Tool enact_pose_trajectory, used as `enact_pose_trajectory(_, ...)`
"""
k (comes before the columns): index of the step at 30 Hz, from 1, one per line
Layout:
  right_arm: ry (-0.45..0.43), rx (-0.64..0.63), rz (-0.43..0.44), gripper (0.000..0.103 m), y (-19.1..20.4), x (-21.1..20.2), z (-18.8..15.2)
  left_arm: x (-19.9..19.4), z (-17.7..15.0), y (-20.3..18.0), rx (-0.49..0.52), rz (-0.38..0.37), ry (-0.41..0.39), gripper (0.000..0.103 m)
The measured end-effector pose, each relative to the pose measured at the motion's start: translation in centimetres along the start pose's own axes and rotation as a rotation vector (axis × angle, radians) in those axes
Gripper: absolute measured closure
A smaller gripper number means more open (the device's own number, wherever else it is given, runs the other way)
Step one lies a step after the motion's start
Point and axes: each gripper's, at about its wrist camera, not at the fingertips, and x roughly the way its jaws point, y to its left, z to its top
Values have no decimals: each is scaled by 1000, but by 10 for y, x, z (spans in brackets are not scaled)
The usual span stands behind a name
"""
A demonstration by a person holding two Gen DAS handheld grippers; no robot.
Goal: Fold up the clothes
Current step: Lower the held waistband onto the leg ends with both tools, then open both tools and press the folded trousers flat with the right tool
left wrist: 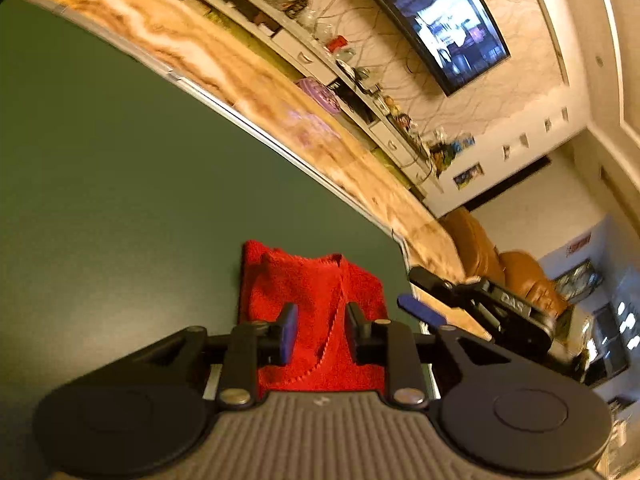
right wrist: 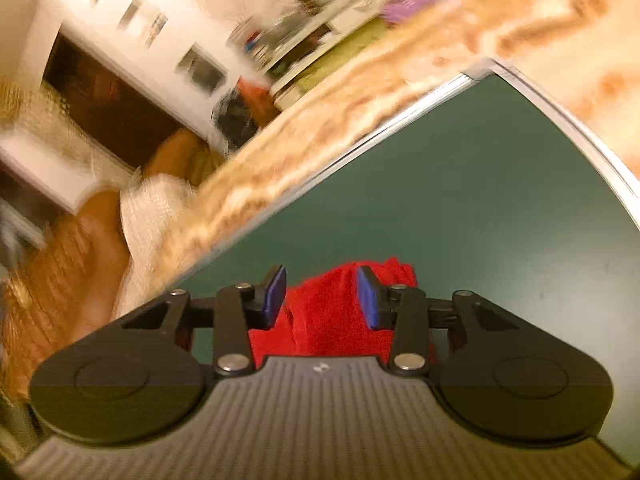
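Red cloth point(left wrist: 316, 312) lies folded on the green worktop point(left wrist: 120, 184), near the worktop's corner edge, with a layered flap and a stitched hem running down its middle.

Left gripper point(left wrist: 321, 330) sits low over the near end of the cloth. Its fingers point(left wrist: 289, 330) stand a narrow gap apart, cloth visible between them, pads not pressing on it. In the left wrist view the right gripper point(left wrist: 416, 298) shows off to the right, past the cloth's edge, 1 blue pad visible.

Right gripper point(right wrist: 321, 298) is also over the cloth point(right wrist: 332, 312), from the other side. Its fingers point(right wrist: 276, 294) are apart at a medium gap, blue pads facing each other, red fabric seen between and below them, no clear pinch on it. Right wrist view is motion-blurred, so contact with the cloth is hard to judge.

Beyond the worktop: marbled orange floor point(left wrist: 224, 60), a wall TV point(left wrist: 440, 20), a long cluttered shelf unit point(left wrist: 320, 52), brown sofa point(left wrist: 516, 272).
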Motion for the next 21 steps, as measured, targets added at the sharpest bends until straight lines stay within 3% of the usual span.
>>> enact_pose_trajectory(4,29,-203,-95,57,30,11,-12,1,-12,-33,111,45,16,75)
enact_pose_trajectory(8,30,-322,-168,58,42,27,-15,14,-20,-47,182,120,24,73)
enact_pose_trajectory(12,63,-353,-235,62,34,39,-16,24,-28,-52,206,212,27,72)
enact_pose_trajectory(18,56,-365,-252,61,37,40,-17,11,-38,-48,200,245,17,73)
enact_pose_trajectory(21,55,-373,-248,60,40,40,-18,2,-44,-56,220,250,3,65)
